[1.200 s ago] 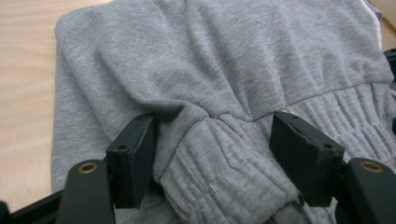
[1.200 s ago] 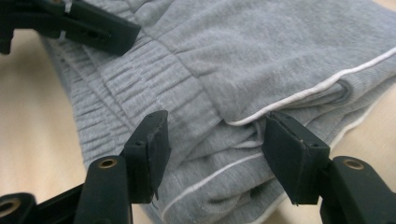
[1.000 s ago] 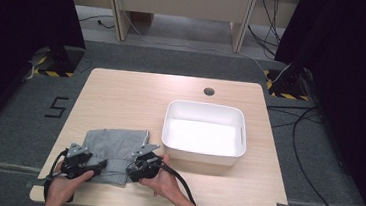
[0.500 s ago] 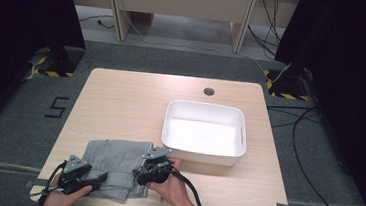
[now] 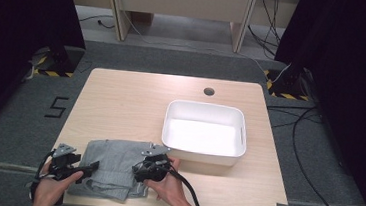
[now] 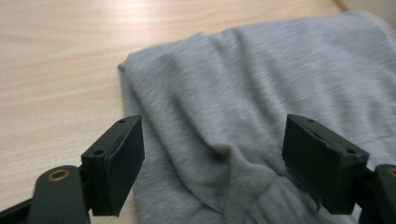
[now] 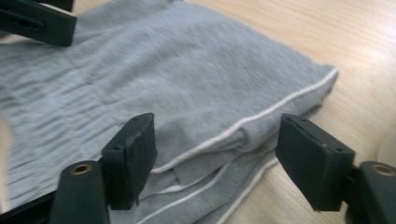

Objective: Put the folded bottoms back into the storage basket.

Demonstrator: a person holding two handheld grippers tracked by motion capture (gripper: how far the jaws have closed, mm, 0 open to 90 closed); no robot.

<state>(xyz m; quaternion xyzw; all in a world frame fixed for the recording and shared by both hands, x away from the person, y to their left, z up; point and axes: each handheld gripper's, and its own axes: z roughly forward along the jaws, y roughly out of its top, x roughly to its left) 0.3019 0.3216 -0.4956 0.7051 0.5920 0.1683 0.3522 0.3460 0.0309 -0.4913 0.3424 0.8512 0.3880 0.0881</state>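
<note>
Cloth (image 5: pixel 110 164) between 2 open tools (image 5: pixel 96 165) (image 5: pixel 136 170), jaws just widened; white bin (image 5: pixel 241 133) nearby.

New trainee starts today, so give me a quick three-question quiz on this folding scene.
1. True or false: the grey garment lies inside the white bin.
2. Do the left gripper jaws stand open or shut? A open, B shut.
3. What runs along the garment's edge between the right gripper jaws?

Key: 1 false, it lies on the table left of the bin. 2 A. 3 A white trim line.
</note>
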